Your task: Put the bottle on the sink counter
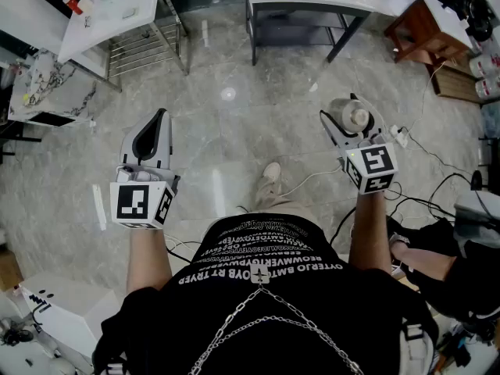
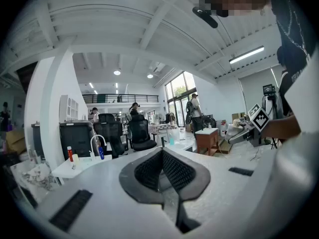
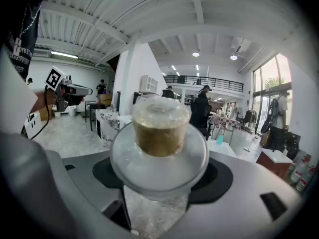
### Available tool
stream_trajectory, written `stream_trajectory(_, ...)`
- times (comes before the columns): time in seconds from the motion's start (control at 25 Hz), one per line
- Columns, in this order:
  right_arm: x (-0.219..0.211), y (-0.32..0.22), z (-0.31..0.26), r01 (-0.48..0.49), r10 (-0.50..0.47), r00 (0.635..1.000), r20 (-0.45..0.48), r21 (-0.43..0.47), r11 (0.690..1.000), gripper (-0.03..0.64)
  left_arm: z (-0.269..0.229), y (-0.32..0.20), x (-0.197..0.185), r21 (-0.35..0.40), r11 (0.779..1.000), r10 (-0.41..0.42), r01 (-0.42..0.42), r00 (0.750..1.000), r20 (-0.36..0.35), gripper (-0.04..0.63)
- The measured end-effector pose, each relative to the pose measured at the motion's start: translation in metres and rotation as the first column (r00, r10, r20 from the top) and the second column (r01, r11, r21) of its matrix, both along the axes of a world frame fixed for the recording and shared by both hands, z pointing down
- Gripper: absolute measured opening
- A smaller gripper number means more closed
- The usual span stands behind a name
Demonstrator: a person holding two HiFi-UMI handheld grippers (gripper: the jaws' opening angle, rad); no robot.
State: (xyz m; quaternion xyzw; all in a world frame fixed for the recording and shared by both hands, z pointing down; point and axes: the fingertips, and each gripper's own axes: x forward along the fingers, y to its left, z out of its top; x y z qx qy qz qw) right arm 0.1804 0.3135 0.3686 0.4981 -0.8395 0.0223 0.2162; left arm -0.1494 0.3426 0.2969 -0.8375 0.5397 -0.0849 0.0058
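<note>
Clasping the bottle [image 3: 159, 133] by its clear body, the right gripper [image 1: 349, 109] has it firmly between wide-set jaws, gold cap pointing out past the jaw tips. The bottle hangs in mid-air above the marble floor [image 1: 234, 131], at about 2 o'clock from the person's shoe. The left gripper [image 1: 160, 123] is clenched on nothing, at about 10 o'clock.

The white surface [image 1: 109, 22] with the tap sits well away at 11 o'clock, already carrying a few small bottles. To do this carry well, I would hold the clasp steady while walking over, since the smooth round body could slip. On arrival, the wrist should probably turn so the base faces down. It should lower onto a bare patch away from the other bottles and the edge, letting go only once the base rests flat.
</note>
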Motion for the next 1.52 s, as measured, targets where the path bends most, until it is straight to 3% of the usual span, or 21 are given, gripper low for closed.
stream_trajectory(0.28,-0.074,0.087,-0.006,0.063,-0.062,0.998,0.024,-0.022,0.998,0.334,0.02,0.098,-0.045,-0.041,0.999,0.003,-0.003,1.0,0.002,0.006)
stream_trajectory(0.52,-0.09,0.114,-0.016,0.069,-0.068,0.997,0.039,-0.013,0.998,0.334,0.021,0.117,-0.06,-0.033,0.999,0.006,-0.006,1.0,-0.012,0.006)
stream_trajectory(0.76,-0.07,0.086,-0.023,0.055,-0.056,0.996,0.074,0.017,0.998,0.334,0.017,0.08,-0.033,-0.006,1.0,0.031,-0.031,1.0,0.002,0.006)
stream_trajectory(1.16,-0.039,-0.036,-0.028,0.036,-0.038,0.996,0.083,0.025,0.999,0.334,0.01,-0.052,0.013,0.011,0.998,0.066,-0.067,0.997,0.025,0.006)
stream_trajectory(1.52,-0.005,-0.11,-0.028,0.098,-0.098,0.991,0.087,0.001,0.995,0.334,0.013,-0.136,0.069,0.013,0.997,0.077,-0.077,0.997,0.003,0.006)
